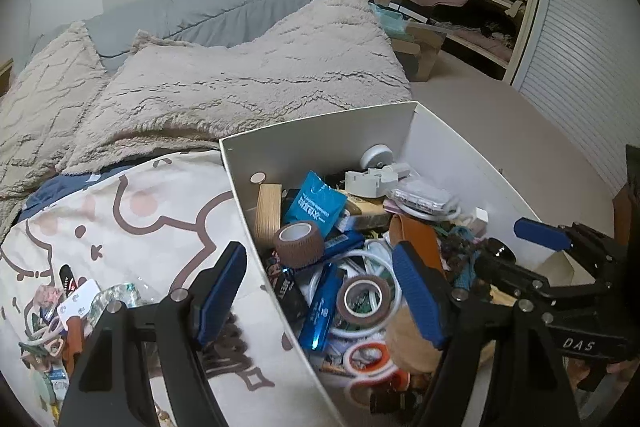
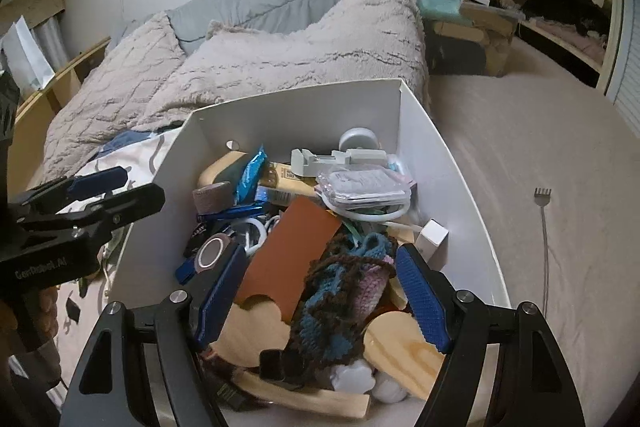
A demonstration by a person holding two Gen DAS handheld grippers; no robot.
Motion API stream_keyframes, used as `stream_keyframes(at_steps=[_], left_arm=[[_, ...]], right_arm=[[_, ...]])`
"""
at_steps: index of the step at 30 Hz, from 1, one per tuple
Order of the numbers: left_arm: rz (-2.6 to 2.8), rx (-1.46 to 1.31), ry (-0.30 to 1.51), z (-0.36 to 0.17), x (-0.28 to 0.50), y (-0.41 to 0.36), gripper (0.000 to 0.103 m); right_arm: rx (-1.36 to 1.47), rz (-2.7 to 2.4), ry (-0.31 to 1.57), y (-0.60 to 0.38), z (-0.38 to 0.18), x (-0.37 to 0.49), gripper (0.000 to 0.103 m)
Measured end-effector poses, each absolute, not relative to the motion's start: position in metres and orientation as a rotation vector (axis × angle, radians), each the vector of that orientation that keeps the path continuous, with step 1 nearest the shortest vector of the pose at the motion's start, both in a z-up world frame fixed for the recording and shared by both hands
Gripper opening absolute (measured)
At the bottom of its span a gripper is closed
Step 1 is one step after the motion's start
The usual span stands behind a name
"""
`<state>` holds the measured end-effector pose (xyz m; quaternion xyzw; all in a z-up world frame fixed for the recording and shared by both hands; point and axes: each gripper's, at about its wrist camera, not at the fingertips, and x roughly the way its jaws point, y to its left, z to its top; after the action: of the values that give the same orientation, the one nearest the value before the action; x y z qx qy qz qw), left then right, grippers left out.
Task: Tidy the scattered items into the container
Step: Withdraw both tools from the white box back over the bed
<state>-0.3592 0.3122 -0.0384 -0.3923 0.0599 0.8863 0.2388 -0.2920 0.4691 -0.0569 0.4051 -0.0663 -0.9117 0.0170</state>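
Container (image 2: 460, 163) lengthwise toward blanket (image 2: 280, 59).

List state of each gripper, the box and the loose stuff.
left gripper: open, empty, fingers straddling the box's left wall
right gripper: open, empty, over the box
white box: lidless, upright, piled with clutter
brown tape roll: in the box, on its side
knitted pouch: in the box, on top
small items on the bedsheet: outside the box

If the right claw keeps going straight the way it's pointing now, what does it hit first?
Most likely the crocheted blue-and-brown yarn piece, lying on top of the pile in the white box. It sits directly between the open right claw fingers; the brown leather sleeve lies just left of it. Depth is uncertain.
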Motion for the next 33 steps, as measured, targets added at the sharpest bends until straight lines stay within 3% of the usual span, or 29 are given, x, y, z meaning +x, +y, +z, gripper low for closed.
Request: stream_keyframes(at_steps=[12, 15, 18, 20, 22, 33], left_arm=[[2.431, -1.036, 0.141, -0.024, -0.323, 0.28, 0.076], [2.439, -1.01, 0.153, -0.019, -0.314, 0.271, 0.076], [2.451, -0.982, 0.171, -0.014, -0.303, 0.262, 0.076], [2.465, -0.961, 0.181, -0.01, -0.296, 0.255, 0.083], [2.484, -0.932, 0.189, -0.005, -0.287, 0.248, 0.087], [2.567, -0.804, 0.221, 0.01, -0.25, 0.217, 0.103]], right_arm=[[1.166, -2.93, -0.137, 0.445, -0.04, -0.259, 0.078], [1.144, -2.955, -0.096, 0.437, -0.035, -0.25, 0.086], [1.113, -2.972, -0.065, 0.428, -0.029, -0.241, 0.087], [1.095, -2.978, -0.063, 0.423, -0.026, -0.235, 0.089], [1.074, -2.988, -0.074, 0.419, -0.024, -0.228, 0.099], [1.034, -3.047, -0.05, 0.404, -0.018, -0.199, 0.103]])
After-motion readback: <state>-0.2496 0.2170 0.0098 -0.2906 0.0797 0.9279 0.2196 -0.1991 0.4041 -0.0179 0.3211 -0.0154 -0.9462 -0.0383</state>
